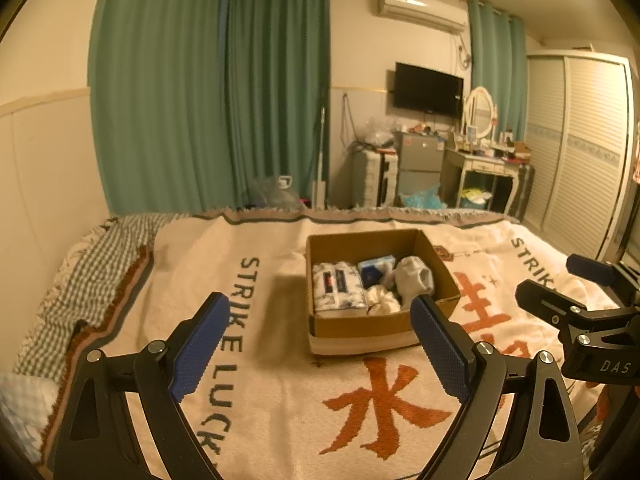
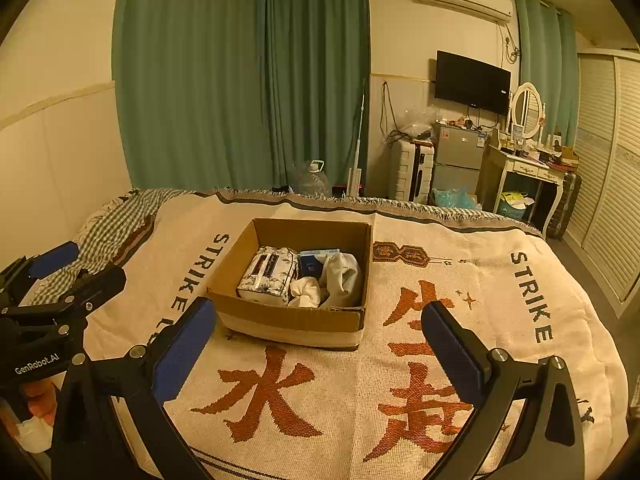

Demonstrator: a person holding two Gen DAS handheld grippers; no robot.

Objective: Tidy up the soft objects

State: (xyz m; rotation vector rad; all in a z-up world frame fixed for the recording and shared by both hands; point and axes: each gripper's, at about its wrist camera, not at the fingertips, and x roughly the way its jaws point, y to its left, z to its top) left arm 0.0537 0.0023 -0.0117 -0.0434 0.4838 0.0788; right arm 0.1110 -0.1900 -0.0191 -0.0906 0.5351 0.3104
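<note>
Open brown cardboard box (image 2: 292,280) mid-bed, long axis toward 12 o'clock, holds patterned tissue pack (image 2: 268,276) and pale socks (image 2: 340,278). Cream woven blanket (image 2: 500,300); green curtains (image 2: 240,80) behind. Left tongs (image 1: 320,356) and right tongs (image 2: 320,352) wide open, empty.

An open brown cardboard box (image 2: 294,316) sits on the cream woven blanket with orange characters (image 2: 460,360); inside, a patterned tissue pack (image 2: 268,276) lies left, a blue-and-white small box (image 2: 314,266) behind the crumpled white cloth (image 2: 306,292), a grey rolled sock (image 2: 342,276) right; green curtains (image 2: 240,80) hang behind the bed.
</note>
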